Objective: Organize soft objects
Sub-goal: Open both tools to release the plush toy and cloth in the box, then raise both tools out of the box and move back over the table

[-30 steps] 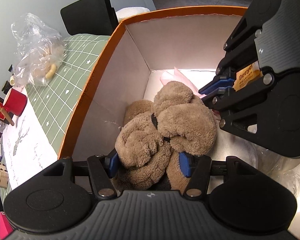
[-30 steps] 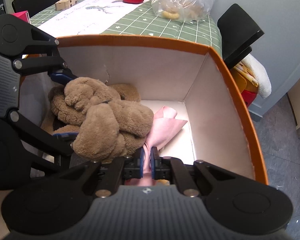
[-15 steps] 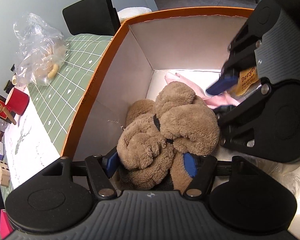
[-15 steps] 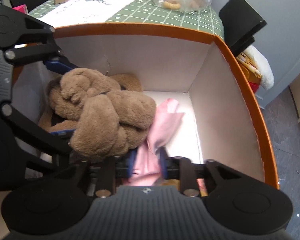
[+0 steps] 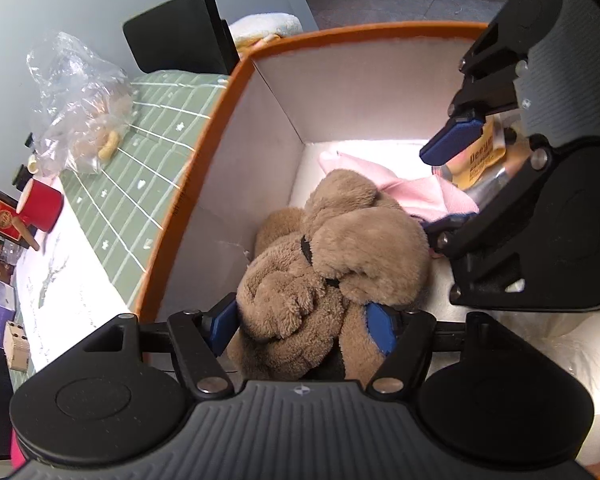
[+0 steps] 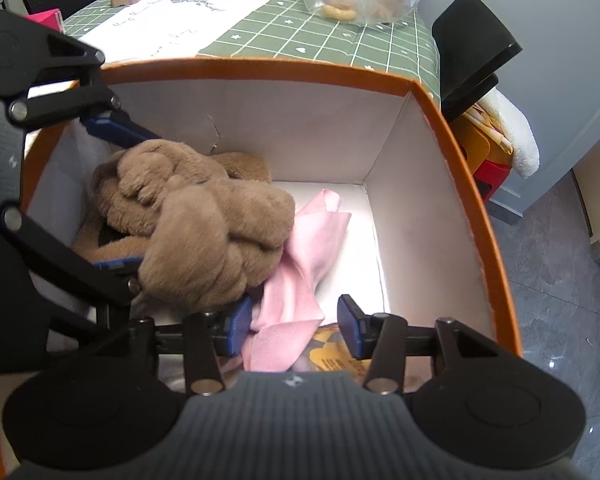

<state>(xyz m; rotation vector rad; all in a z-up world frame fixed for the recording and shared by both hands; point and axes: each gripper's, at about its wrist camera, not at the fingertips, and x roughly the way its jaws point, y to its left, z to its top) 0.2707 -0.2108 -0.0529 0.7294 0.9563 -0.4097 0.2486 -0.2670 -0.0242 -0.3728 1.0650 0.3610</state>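
Observation:
A brown plush toy (image 5: pixel 332 256) lies bunched up in the white-lined orange box (image 5: pixel 204 160). My left gripper (image 5: pixel 302 326) straddles its near end. The jaws are opening and the blue pads only brush the fur. Beside the toy lies a pink cloth (image 6: pixel 300 272), draped toward the box floor. My right gripper (image 6: pixel 294 328) hovers over its near end with the jaws opening. The left pad is next to the cloth and the right pad stands clear of it. The right wrist view shows the toy (image 6: pixel 204 224) between the left gripper's (image 6: pixel 118 196) fingers.
A yellow printed packet (image 6: pixel 336 360) lies under the cloth's near end. The box (image 6: pixel 260 66) stands against a table with a green checked cloth (image 6: pixel 320 28). On the table are a clear plastic bag (image 5: pixel 84 116), a red mug (image 5: pixel 40 204) and a bottle (image 5: pixel 0 216). A black chair (image 5: pixel 180 32) stands behind.
My right gripper has opened from shut on the pink cloth, which now lies loose. My left gripper's jaws have widened a little around the plush toy. Neither hand has shifted.

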